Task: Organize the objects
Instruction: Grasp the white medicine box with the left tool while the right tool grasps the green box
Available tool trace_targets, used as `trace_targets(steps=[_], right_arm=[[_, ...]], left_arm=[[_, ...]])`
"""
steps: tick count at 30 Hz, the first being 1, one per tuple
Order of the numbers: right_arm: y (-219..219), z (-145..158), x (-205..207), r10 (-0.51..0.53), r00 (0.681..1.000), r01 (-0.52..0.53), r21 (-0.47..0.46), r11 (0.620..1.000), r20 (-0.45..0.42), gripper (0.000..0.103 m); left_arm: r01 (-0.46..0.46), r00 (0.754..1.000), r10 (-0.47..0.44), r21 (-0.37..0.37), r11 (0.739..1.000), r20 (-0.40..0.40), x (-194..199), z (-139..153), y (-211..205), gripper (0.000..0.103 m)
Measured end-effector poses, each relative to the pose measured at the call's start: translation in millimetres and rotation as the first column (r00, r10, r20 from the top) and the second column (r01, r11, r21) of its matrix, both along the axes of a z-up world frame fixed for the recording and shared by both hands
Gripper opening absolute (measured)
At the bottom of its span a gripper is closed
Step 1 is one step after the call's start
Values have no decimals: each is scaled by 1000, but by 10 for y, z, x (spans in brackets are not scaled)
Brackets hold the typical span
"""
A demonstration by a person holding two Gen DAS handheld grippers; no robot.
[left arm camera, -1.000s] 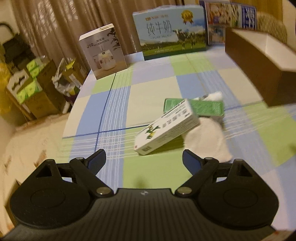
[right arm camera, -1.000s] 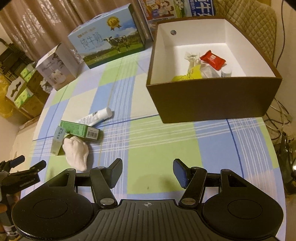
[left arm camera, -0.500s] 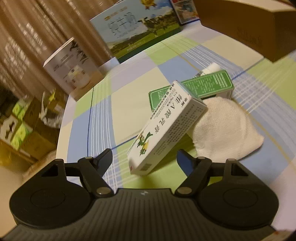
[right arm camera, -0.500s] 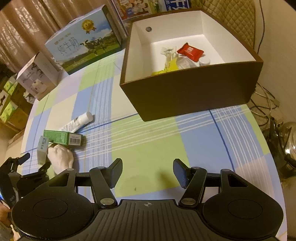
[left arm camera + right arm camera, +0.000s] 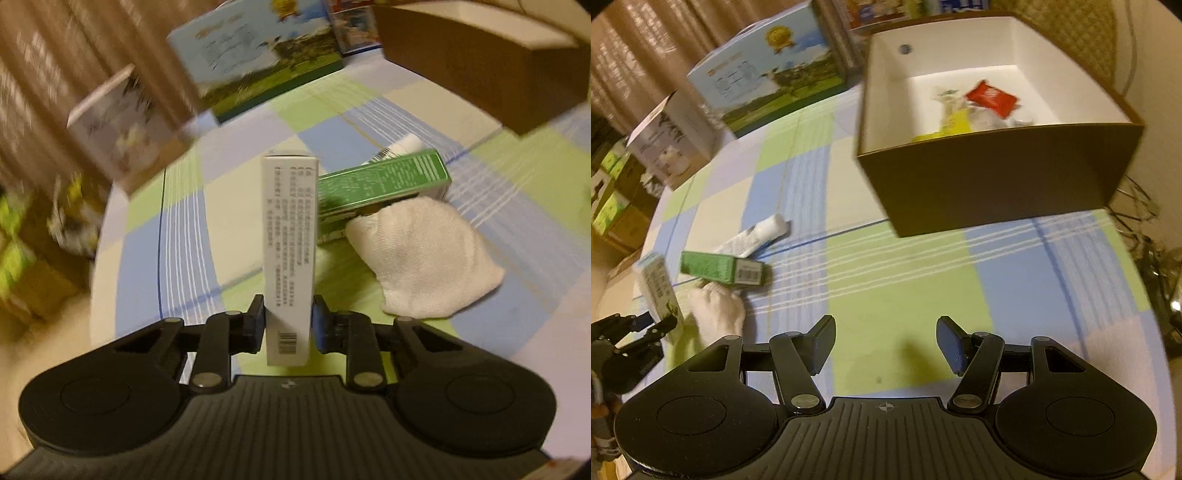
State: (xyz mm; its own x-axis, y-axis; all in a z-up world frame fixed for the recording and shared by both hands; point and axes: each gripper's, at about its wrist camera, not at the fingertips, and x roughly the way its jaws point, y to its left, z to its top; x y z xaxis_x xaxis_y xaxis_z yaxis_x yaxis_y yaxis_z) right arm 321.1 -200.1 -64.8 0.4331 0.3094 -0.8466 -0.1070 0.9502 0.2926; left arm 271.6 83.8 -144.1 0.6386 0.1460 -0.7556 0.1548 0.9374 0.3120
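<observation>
White carton (image 5: 290, 254) is clamped in the left tool (image 5: 288, 328), whose jaws have just been closing, near the green box (image 5: 380, 188); right tool (image 5: 886, 345) stands apart, empty.

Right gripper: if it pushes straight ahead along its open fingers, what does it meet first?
Likely the bare checked tablecloth, since the right gripper points down at it with nothing between its fingers. The brown cardboard box lies farther on; depth is uncertain.

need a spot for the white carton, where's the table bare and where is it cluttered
Bare: the checked cloth between the right gripper and the brown box. Crowded: around the green carton, tube and white cloth.
</observation>
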Motion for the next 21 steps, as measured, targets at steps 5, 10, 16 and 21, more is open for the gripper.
trace_targets(steps=[5, 10, 16, 21], right_arm=[[357, -68, 36, 131, 991, -132, 22, 991, 39, 58], [778, -61, 120, 298, 945, -299, -14, 954, 132, 58], [1218, -56, 293, 458, 862, -450, -90, 889, 218, 58], [1610, -183, 386, 607, 758, -575, -195, 794, 239, 57]], left_arm=[[-162, 978, 146, -105, 981, -150, -9, 109, 272, 23], [-292, 944, 260, -149, 945, -205, -56, 44, 482, 23], [-349, 928, 311, -183, 919, -207, -33, -28, 563, 23], [-376, 916, 330, -205, 904, -227, 57, -85, 610, 23]])
